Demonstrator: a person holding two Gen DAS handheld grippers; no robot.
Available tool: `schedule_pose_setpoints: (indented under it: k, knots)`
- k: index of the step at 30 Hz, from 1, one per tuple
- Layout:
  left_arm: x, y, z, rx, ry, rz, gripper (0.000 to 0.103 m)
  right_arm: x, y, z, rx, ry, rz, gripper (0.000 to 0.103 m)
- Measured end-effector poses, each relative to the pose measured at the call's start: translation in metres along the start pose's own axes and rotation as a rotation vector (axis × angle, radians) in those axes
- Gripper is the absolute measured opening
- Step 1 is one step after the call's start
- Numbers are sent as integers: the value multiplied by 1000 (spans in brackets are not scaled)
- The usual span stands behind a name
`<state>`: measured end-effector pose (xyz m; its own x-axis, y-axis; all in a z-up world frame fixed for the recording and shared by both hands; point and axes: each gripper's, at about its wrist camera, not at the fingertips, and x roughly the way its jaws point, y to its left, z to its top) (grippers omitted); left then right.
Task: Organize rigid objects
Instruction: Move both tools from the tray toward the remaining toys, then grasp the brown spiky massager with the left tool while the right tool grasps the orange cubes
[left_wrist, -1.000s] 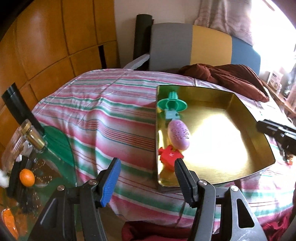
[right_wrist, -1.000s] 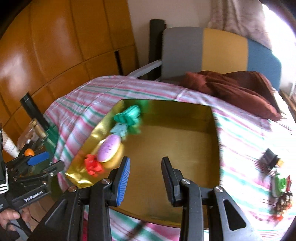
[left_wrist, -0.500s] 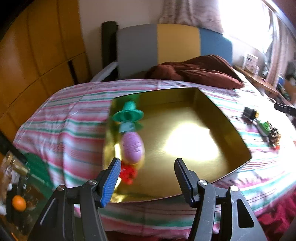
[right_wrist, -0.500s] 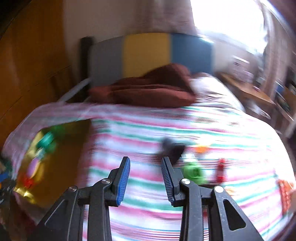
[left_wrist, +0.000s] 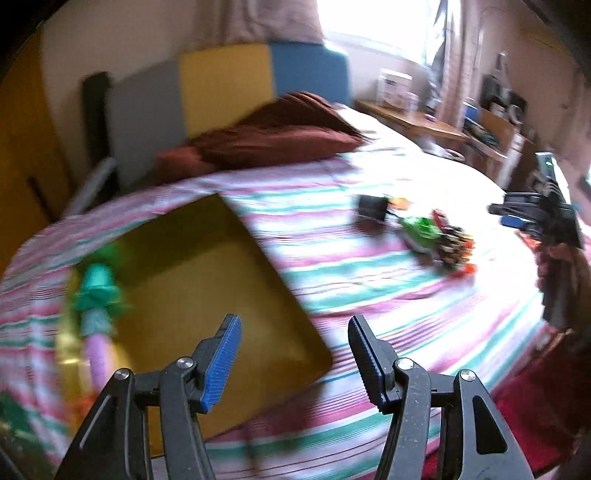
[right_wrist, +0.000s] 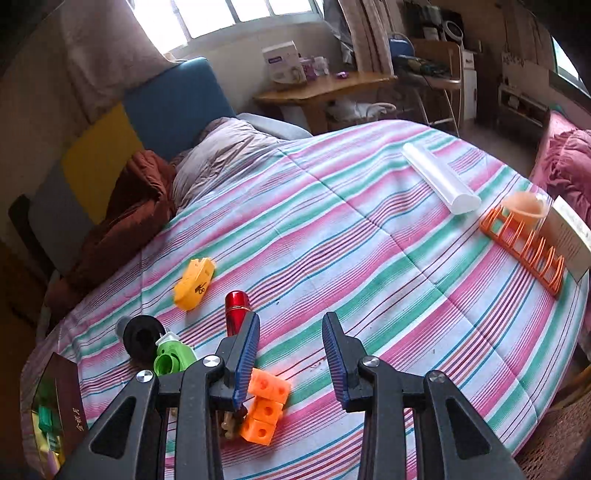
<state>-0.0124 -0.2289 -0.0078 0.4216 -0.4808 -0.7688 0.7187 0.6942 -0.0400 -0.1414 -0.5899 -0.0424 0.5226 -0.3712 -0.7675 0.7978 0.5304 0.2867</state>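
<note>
A gold tray (left_wrist: 207, 229) lies on the striped bedspread, holding a green toy (left_wrist: 96, 291) and a pink oval piece (left_wrist: 99, 350) along its left side. My left gripper (left_wrist: 293, 354) is open and empty above the tray's near right corner. My right gripper (right_wrist: 290, 350) is open and empty above the bedspread, just right of orange linked cubes (right_wrist: 264, 406). Nearby lie a red cylinder (right_wrist: 236, 310), a yellow toy (right_wrist: 194, 282), a green piece (right_wrist: 171, 358) and a black ring piece (right_wrist: 142, 338). The right gripper also shows in the left wrist view (left_wrist: 535, 218).
A white tube (right_wrist: 439, 182), an orange rack (right_wrist: 524, 247) with a peach cup (right_wrist: 524, 206) and a card (right_wrist: 570, 236) sit at the bed's right side. A brown blanket (right_wrist: 125, 221) and headboard (left_wrist: 221, 85) are at the far end. The tray's edge shows at the lower left (right_wrist: 68, 398).
Both grippers have swung to the right. The left one now sees the toy pile beyond the tray; the right one has moved over the loose toys, past the tray.
</note>
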Motion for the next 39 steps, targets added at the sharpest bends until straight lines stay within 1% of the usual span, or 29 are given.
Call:
schedule_pose_setpoints:
  k: [5, 8, 9, 11, 15, 19, 22, 24, 27, 28, 29, 30, 31, 32, 35, 39]
  knots:
    - [39, -48, 20, -8, 89, -175, 61, -1, 1, -1, 11, 27, 50, 35]
    - [61, -75, 30, -16, 131, -245, 62, 0, 2, -4, 25, 37, 65, 35]
    - [70, -85, 35, -27, 141, -282, 71, 0, 1, -3, 32, 36, 70, 35]
    - [85, -99, 43, -52, 152, -311, 85, -1, -2, -3, 56, 32, 82, 35]
    - [110, -119, 57, -94, 182, -360, 85, 0, -10, -2, 105, 47, 105, 35]
    - [137, -133, 71, -157, 206, -375, 87, 4, -14, -1, 131, 70, 119, 36]
    - [150, -140, 79, -218, 212, -390, 91, 6, -14, 0, 136, 79, 125, 36]
    - [159, -144, 84, -238, 210, -380, 91, 7, -13, 0, 137, 83, 130, 36]
    - [175, -151, 87, -259, 238, -382, 91, 9, -13, 1, 139, 87, 134, 36]
    - [181, -153, 87, -266, 246, -385, 89, 9, -14, 1, 140, 88, 132, 36]
    - [184, -154, 86, -262, 250, -388, 81, 10, -14, 1, 140, 89, 129, 36]
    - [187, -154, 86, -254, 254, -409, 67, 11, -14, 1, 140, 92, 127, 36]
    - [188, -154, 85, -247, 258, -432, 66, 12, -15, 1, 140, 95, 123, 36]
    - [186, -153, 84, -242, 247, -430, 66, 13, -15, 1, 137, 101, 118, 36]
    - [174, -147, 79, -192, 223, -418, 66, 19, -13, -1, 119, 123, 97, 36]
    - [156, -129, 64, -161, 207, -393, 66, 27, -9, -5, 88, 165, 89, 36]
